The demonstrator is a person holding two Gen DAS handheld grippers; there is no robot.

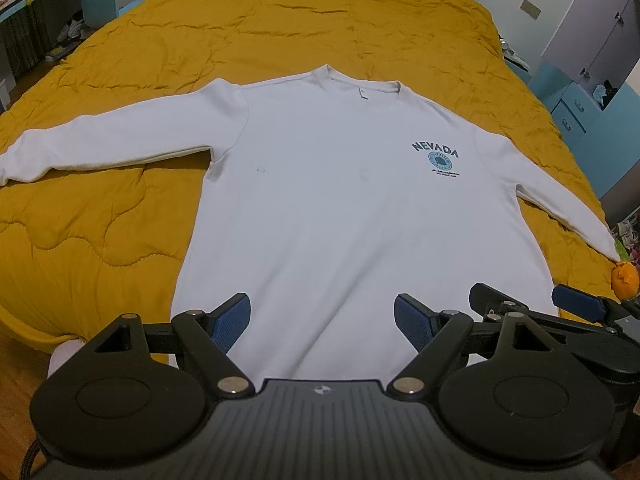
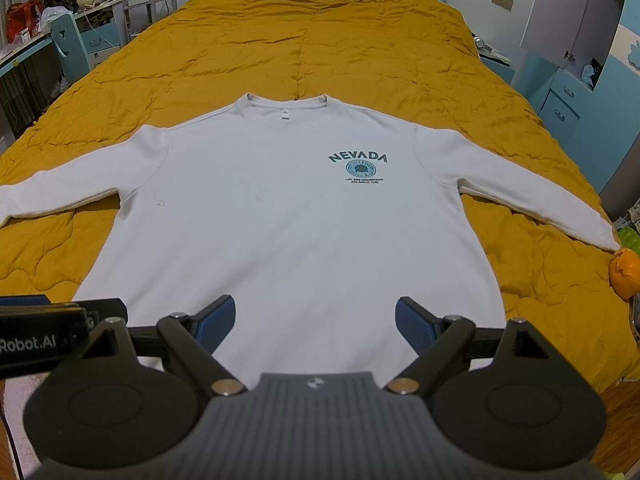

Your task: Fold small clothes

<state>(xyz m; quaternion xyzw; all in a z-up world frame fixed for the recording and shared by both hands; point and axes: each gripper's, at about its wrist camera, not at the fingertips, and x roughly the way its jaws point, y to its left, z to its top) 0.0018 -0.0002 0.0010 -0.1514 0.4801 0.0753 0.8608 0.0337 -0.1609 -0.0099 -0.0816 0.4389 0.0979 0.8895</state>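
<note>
White and long-sleeved, the shirt (image 1: 332, 200) lies flat, front up, sleeves spread, on the mustard quilt (image 1: 280, 20), its hem nearest both grippers, the left gripper (image 1: 322, 320) and right gripper (image 2: 316, 320) side by side above that hem, jaws wide apart and holding nothing.

White long-sleeved shirt (image 1: 320, 200) lies flat, face up, on a mustard-yellow quilt (image 1: 280, 28) covering the bed. Both sleeves spread outward. "NEVADA" print (image 1: 436, 157) on the chest, at right. Left gripper (image 1: 322, 322) over the hem, fingers (image 1: 232, 322) spread wide, nothing between them. Right gripper (image 1: 524, 300) at lower right, also parted. Orange object (image 1: 624, 278) at the right cuff.
</note>
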